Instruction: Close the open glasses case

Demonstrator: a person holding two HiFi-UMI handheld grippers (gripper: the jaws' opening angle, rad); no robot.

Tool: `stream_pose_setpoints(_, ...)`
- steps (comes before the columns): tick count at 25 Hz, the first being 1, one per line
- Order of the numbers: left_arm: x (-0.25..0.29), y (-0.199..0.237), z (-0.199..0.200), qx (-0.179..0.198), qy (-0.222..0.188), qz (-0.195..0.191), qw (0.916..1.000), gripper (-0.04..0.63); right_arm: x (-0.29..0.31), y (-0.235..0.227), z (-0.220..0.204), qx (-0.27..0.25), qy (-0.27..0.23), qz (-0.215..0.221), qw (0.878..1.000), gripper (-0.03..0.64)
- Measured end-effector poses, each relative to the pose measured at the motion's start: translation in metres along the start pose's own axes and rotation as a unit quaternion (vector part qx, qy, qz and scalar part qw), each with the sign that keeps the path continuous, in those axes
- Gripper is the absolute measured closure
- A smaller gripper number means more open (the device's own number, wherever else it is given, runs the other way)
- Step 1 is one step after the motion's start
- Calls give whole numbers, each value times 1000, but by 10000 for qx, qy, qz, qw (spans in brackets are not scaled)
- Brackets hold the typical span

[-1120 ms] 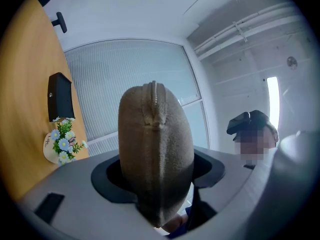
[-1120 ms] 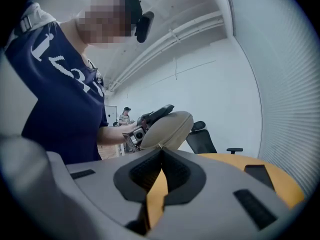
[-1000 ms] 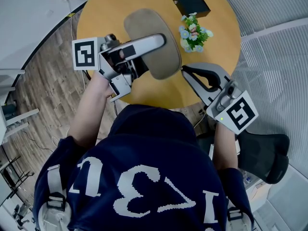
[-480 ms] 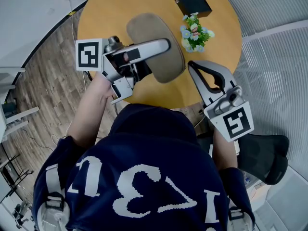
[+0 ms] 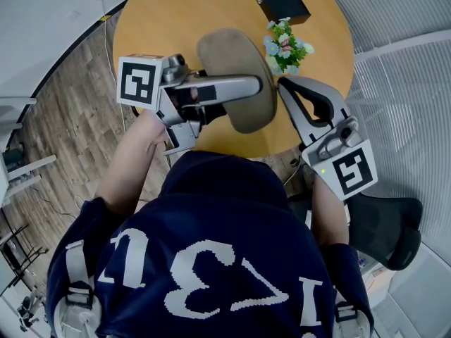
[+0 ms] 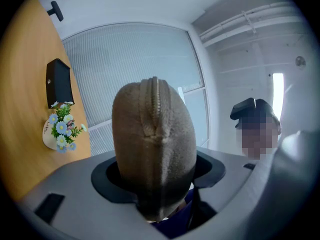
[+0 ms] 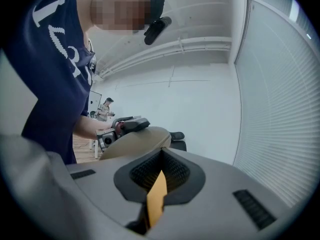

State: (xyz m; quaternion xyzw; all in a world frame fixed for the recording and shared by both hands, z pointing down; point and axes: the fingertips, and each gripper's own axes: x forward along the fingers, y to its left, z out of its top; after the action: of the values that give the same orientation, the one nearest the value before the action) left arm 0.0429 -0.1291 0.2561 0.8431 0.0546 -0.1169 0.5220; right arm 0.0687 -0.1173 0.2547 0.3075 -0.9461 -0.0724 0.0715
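While I clamped one end of the glasses case (image 5: 236, 51) in the left gripper (image 5: 252, 89), its jaws spread wide around the taupe shell, the case sat over the round table (image 5: 162, 20), likely steadied so its zip could be worked. The zip looked drawn together at the end I could see. Rightward, the right gripper (image 5: 285, 86) was pinched together and empty, just beside the case, near a small flower pot (image 5: 285, 48).
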Motion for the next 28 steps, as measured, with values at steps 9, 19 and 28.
stream_pose_setpoints(9, 24, 11, -55, 331, 1169, 295, 9922, 297, 8, -19, -2, 63, -107, 69, 9999, 595)
stream_pose_setpoints(19, -1, 16, -22, 1183, 790, 399, 9890, 296, 0, -24, -1, 58, -175, 80, 9998, 595)
stream_pose_setpoints(28, 3, 20, -41, 705, 1189, 269, 9900, 305, -4, -21, -14, -262, 164, 258, 9992, 595)
